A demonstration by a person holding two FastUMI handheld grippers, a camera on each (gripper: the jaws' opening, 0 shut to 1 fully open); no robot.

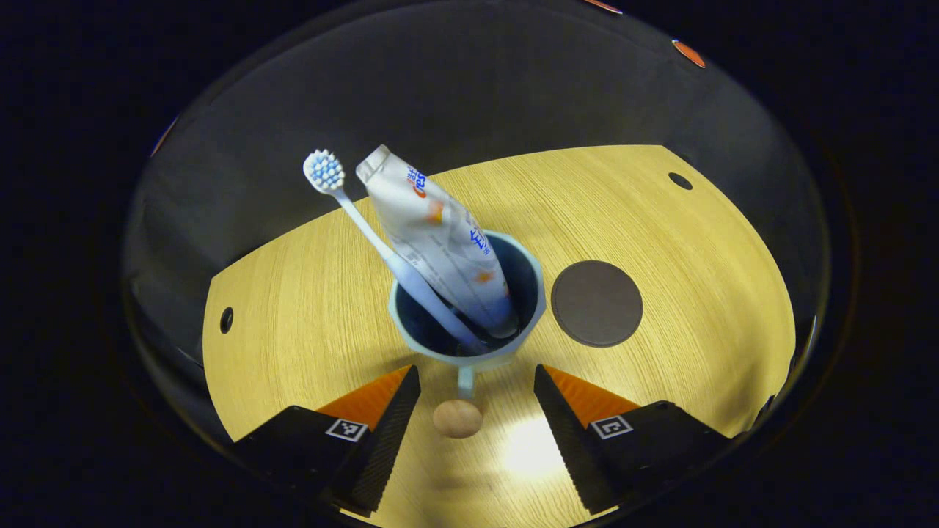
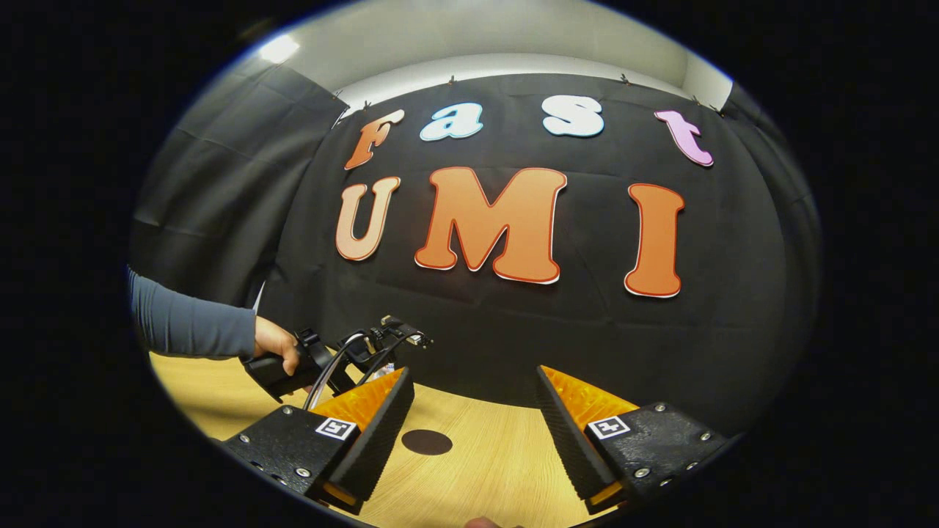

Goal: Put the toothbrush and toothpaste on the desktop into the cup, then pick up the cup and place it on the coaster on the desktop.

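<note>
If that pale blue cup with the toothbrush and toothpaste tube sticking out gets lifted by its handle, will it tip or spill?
Probably it tilts a little. The pale blue cup has a thin handle with a round wooden knob, so a grip there sits off-centre. The white toothbrush and toothpaste tube lean far out, likely making it top-heavy. They may shift.

I am looking down on the pale blue cup (image 1: 469, 308), which is standing upright on the wooden desktop (image 1: 293, 308) with its dark inside showing. Its thin handle (image 1: 465, 383) is pointing toward me and ending in a round wooden knob (image 1: 458, 419). The toothbrush (image 1: 381, 246) is leaning in the cup, its white and blue bristle head tilting up to the left. The white toothpaste (image 1: 440, 242) tube is standing in the cup beside it, probably cap end down, crimped end up and leaning left. The round dark coaster (image 1: 596, 303) is lying flat just right of the cup, apart from it.
</note>
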